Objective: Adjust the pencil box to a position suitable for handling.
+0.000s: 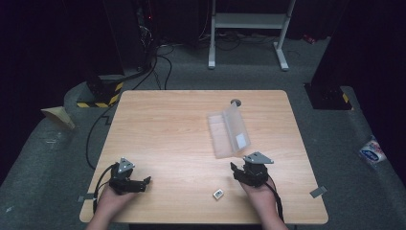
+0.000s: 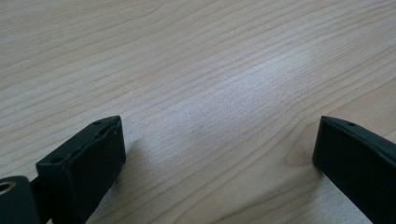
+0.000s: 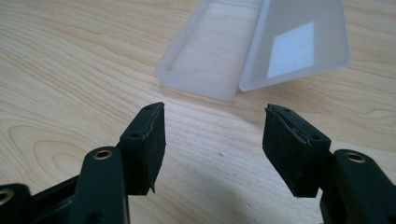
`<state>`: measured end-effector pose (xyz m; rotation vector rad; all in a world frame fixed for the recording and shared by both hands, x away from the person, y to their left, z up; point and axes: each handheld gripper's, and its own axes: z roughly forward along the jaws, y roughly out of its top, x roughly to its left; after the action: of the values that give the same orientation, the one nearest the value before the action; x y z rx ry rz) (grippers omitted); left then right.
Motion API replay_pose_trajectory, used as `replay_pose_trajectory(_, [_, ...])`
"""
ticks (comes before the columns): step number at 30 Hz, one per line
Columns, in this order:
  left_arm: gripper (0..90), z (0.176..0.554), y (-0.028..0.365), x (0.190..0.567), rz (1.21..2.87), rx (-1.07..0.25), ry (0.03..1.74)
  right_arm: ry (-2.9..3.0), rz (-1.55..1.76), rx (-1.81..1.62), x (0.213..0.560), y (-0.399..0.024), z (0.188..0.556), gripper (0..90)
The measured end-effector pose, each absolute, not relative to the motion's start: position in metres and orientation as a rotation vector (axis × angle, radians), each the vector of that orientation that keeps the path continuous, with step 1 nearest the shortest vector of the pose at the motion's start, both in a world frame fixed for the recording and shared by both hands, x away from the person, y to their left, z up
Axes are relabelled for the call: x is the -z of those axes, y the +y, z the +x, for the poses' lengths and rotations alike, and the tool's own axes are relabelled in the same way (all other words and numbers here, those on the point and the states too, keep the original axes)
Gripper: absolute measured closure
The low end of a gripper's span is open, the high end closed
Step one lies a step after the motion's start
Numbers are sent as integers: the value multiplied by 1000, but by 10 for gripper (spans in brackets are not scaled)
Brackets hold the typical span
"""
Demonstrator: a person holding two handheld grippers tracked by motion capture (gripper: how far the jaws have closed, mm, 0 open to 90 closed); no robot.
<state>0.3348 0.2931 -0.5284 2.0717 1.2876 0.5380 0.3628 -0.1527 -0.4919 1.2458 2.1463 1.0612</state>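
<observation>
You are resting both forearms at the bottom of the frame on the table [image 1: 172, 129]. Your right tongs [image 1: 234, 168], spread and empty, are pointing at one open clear plastic case [image 1: 228, 129] just above them; one small white card [image 1: 218, 193] is lying lower left. Your left tongs [image 1: 146, 181] are gaping over bare wood.
</observation>
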Motion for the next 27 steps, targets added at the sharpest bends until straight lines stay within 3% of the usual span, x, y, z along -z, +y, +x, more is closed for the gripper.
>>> replay_pose_trajectory(13, [27,336,296,531,2045,-545,1284,2159,1234,-1052,485,-138,379,395])
replay_pose_trajectory(27, [29,335,296,531,2040,-546,1286,2182,1197,-1071,470,-117,404,484])
